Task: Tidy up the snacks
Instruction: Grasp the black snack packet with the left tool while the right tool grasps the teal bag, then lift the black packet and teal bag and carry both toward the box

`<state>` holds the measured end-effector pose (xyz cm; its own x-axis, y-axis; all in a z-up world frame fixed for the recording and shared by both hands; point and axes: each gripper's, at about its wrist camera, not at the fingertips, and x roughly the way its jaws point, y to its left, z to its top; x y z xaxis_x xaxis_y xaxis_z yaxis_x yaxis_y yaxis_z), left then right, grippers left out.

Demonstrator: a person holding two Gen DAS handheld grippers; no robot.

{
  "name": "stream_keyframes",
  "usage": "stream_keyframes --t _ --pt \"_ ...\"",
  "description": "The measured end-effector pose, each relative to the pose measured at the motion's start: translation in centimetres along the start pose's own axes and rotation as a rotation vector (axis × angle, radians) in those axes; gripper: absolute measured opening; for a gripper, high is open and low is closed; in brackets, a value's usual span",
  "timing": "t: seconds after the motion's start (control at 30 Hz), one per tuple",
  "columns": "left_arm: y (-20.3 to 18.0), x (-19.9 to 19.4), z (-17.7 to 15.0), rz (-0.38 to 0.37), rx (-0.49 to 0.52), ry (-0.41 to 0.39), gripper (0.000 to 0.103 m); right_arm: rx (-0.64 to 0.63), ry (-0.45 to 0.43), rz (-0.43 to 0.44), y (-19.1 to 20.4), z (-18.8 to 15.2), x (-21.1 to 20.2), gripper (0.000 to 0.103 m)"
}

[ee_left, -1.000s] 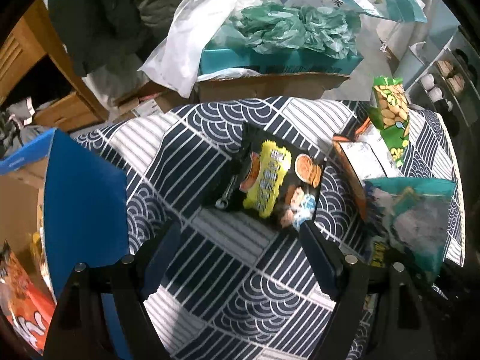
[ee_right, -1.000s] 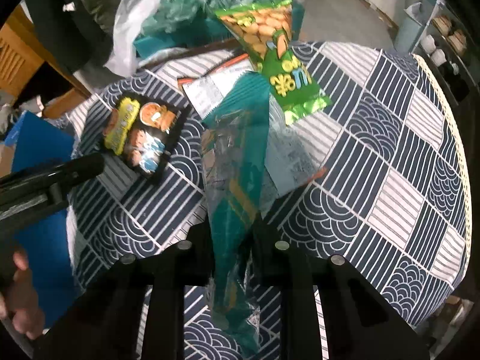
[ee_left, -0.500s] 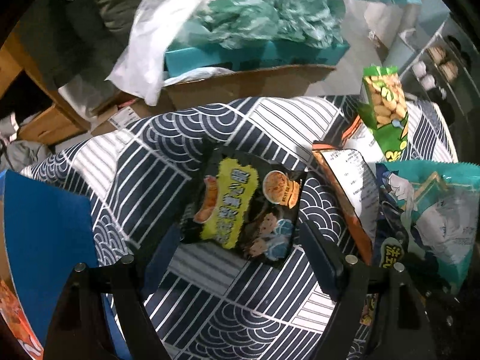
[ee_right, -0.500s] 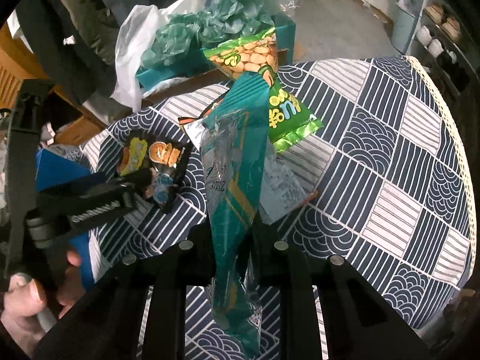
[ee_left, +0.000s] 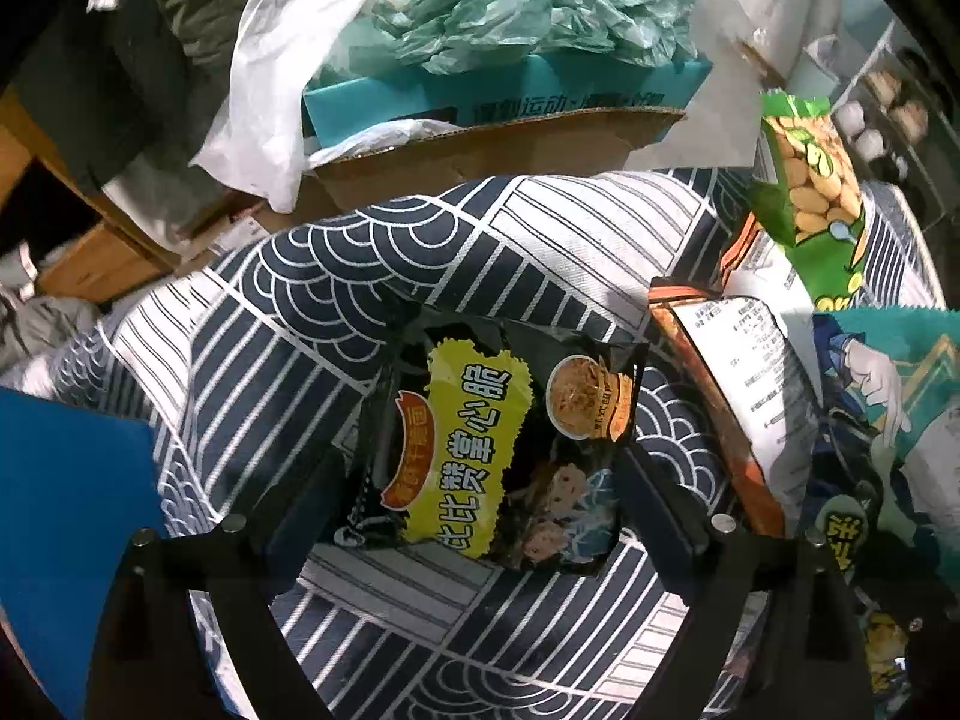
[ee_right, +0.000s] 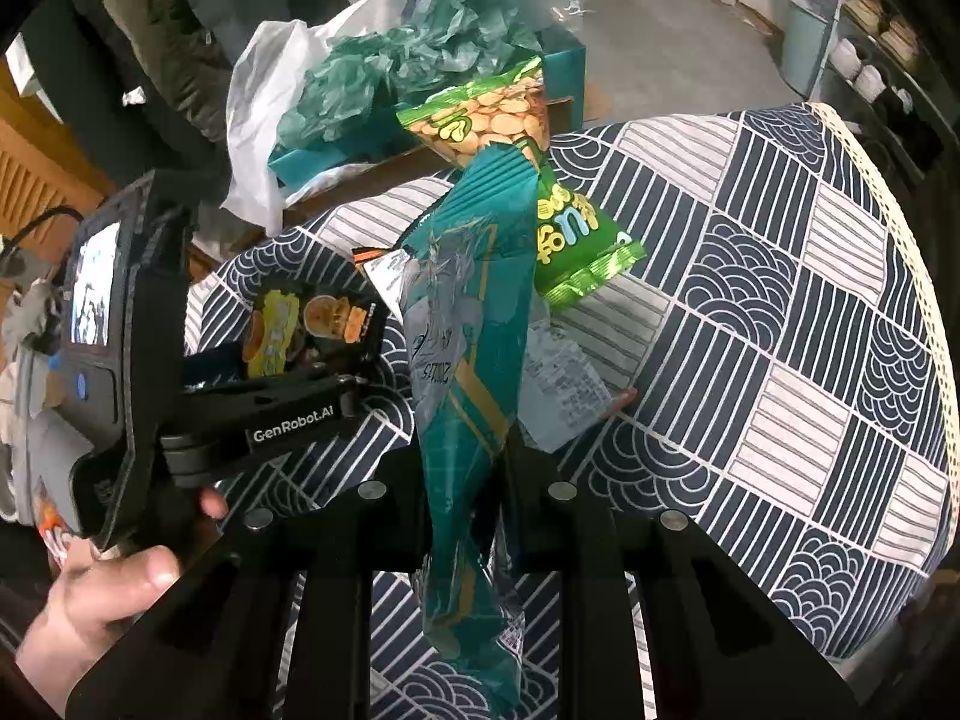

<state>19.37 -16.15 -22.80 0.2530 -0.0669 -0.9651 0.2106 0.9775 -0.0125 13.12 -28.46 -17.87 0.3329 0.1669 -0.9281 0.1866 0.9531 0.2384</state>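
A black snack bag with a yellow label (ee_left: 492, 444) lies flat on the patterned tablecloth (ee_left: 336, 294). My left gripper (ee_left: 480, 498) is open with one finger on each side of that bag, low over the cloth; it also shows in the right wrist view (ee_right: 270, 384). My right gripper (ee_right: 465, 480) is shut on a teal snack bag (ee_right: 468, 324) and holds it upright above the table; the bag also shows in the left wrist view (ee_left: 888, 408). A green peanut bag (ee_right: 510, 120) and an orange-edged white bag (ee_left: 738, 372) lie behind it.
A blue box (ee_left: 66, 504) stands at the left table edge. Behind the table sit a cardboard box (ee_left: 480, 150) with a teal box, green tissue (ee_left: 510, 12) and a white plastic bag (ee_left: 282, 60). The cloth (ee_right: 780, 330) runs off to the right.
My left gripper has moved forward, and its fingers now straddle the black bag. My right gripper has lifted the teal bag slightly higher and back.
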Motion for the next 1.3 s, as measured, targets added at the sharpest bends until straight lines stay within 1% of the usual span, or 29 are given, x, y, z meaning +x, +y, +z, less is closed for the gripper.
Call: stream_keyframes --t 0.07,0.1,0.17,0.23,0.3,0.33,0.47,0.67,0.77,1.0,1.3 --pt "0.1 0.0 -0.1 -0.010 -0.016 -0.014 0.089 0.002 -0.001 0.000 0.0 0.0 0.0 0.018" --pt "0.2 -0.2 -0.3 -0.003 -0.018 -0.035 0.081 0.001 -0.001 0.000 0.0 0.0 0.0 0.018" --pt "0.3 -0.4 -0.4 -0.017 -0.018 -0.050 0.074 0.000 -0.003 0.001 0.0 0.1 0.0 0.018" --pt "0.6 -0.7 -0.5 -0.045 -0.032 -0.059 0.063 0.002 -0.003 0.001 -0.1 0.1 0.1 0.018" --pt "0.9 -0.9 -0.5 -0.061 -0.044 -0.063 0.060 0.005 -0.002 0.001 -0.2 0.0 0.1 0.018" --pt "1.1 -1.0 -0.6 -0.070 -0.051 -0.063 0.056 0.006 -0.002 0.001 -0.2 0.0 0.1 0.018" --pt "1.5 -1.6 -1.0 -0.074 -0.063 -0.072 0.055 0.003 -0.001 0.003 0.0 0.0 0.0 0.018" --pt "2.6 -3.1 -2.5 -0.122 -0.108 -0.072 0.054 -0.004 -0.007 0.004 0.4 -0.1 -0.4 0.018" --pt "3.2 -4.1 -3.3 -0.127 -0.120 -0.079 0.055 -0.011 -0.011 0.006 0.8 -0.2 -0.6 0.018" --pt "4.9 -7.3 -4.9 -0.089 -0.118 -0.124 0.055 -0.038 -0.024 0.020 2.2 -0.6 -1.6 0.018" --pt "7.3 -11.9 -6.8 -0.082 -0.150 -0.177 0.055 -0.094 -0.052 0.057 5.1 -1.1 -3.6 0.018"
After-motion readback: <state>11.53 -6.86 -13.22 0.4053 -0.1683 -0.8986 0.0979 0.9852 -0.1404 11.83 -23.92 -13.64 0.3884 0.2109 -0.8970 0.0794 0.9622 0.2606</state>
